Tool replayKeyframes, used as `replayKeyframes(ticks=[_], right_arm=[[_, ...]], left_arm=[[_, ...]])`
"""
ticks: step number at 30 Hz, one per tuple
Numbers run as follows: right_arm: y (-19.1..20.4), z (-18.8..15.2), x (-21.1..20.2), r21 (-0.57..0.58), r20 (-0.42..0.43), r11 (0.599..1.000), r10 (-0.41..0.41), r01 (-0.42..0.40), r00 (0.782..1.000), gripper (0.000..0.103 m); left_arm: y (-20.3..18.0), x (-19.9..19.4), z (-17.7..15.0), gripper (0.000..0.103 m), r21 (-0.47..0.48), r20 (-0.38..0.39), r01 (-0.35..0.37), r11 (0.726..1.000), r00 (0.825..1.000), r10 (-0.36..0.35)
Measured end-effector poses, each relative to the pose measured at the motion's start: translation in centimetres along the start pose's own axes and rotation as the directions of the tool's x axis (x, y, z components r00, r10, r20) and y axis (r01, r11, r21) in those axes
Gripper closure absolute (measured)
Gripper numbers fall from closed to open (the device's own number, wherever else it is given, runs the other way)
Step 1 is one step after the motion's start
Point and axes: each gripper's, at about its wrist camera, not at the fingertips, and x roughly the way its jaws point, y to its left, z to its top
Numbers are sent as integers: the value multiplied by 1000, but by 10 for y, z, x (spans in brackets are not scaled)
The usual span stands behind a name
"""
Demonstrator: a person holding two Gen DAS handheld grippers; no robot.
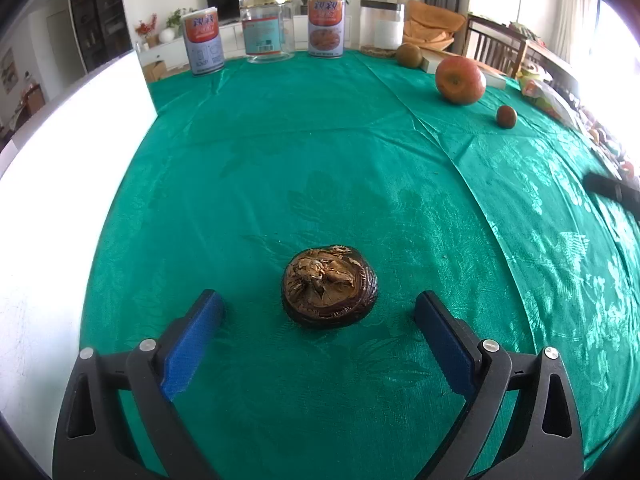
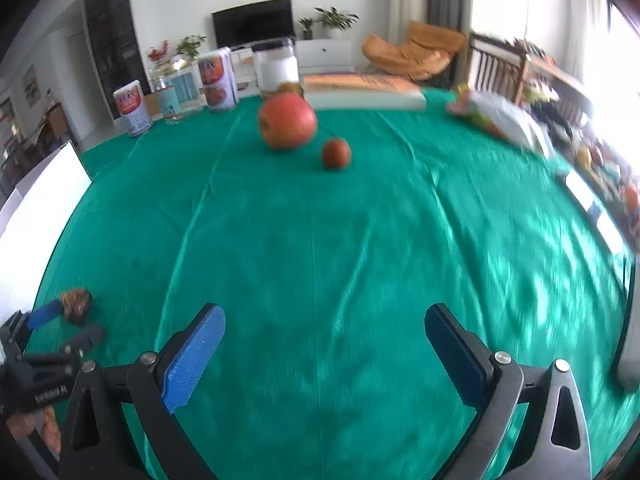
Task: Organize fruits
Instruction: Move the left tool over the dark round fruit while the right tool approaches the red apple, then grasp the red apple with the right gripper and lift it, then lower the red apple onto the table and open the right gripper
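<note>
A: What's lying on the green tablecloth (image 1: pixel 320 168)?

B: At one o'clock in the left wrist view, a red apple (image 1: pixel 460 80) is sitting, with a small red-brown fruit (image 1: pixel 506 116) just beside it.

A: And the wrinkled brown fruit (image 1: pixel 329 286)?

B: It's resting at twelve o'clock, between the pads of the left gripper (image 1: pixel 320 314), which is standing wide apart, touching nothing.

A: The right gripper (image 2: pixel 325 330)?

B: It's gaping too, holding nothing, with the apple at twelve o'clock.
</note>
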Motion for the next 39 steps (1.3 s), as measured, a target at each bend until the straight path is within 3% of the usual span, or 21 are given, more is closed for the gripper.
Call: replayKeyframes(ticks=[2,5,7,9,13,14,16,18,21,25,28,31,34,35,37,39], right_arm=[[5,47,18,-75,27,997,32,-30,999,3],[13,96,65,-140,-36,988,64,-68,997,3],[23,113,99,-185,-95,981,45,-62,994,3],[33,125,125,-233,-138,971,15,-47,990,11],[42,133,162,-308,-210,951,-47,-21,976,15],[41,132,170,-301,-250,953,-42,-37,967,37],[33,133,167,-250,-253,967,-20,-45,967,40],[22,134,157,-116,-257,986,83,-116,963,46],[8,128,134,101,-233,957,288,-271,929,46],[-4,87,108,298,-253,872,465,-389,849,46],[-29,31,81,493,-170,716,637,-495,752,46],[-55,-36,64,646,-87,574,710,-503,699,46],[-78,-82,60,734,9,465,722,-495,692,46],[-84,-89,56,745,40,451,705,-491,708,47],[-92,-87,47,734,77,469,661,-491,746,47],[-93,-78,41,707,73,518,623,-481,779,47]], left_arm=[[1,0,0,5,0,0,0,1000,1000,0],[0,0,0,4,-1,0,-2,1000,1000,2],[0,0,0,4,-1,0,-3,1000,1000,3],[1,0,0,4,-1,0,-3,1000,1000,3],[0,0,0,4,-1,0,-3,1000,1000,3],[0,0,0,4,-1,0,-3,1000,1000,3],[1,0,0,4,-2,0,-3,1000,1000,3],[1,0,0,4,-2,0,-3,1000,1000,3],[1,0,0,4,-2,-1,-3,1000,1000,3],[1,0,0,4,-2,0,-3,1000,1000,3],[1,0,0,4,-2,0,-3,1000,1000,3],[1,0,0,4,-2,-1,-4,1000,1000,4],[1,0,0,4,-1,-1,-5,1000,1000,5],[1,0,0,4,-1,-1,-5,1000,1000,5],[1,0,0,4,-1,-1,-5,1000,1000,5],[1,0,0,4,-1,-1,-5,1000,1000,5]])
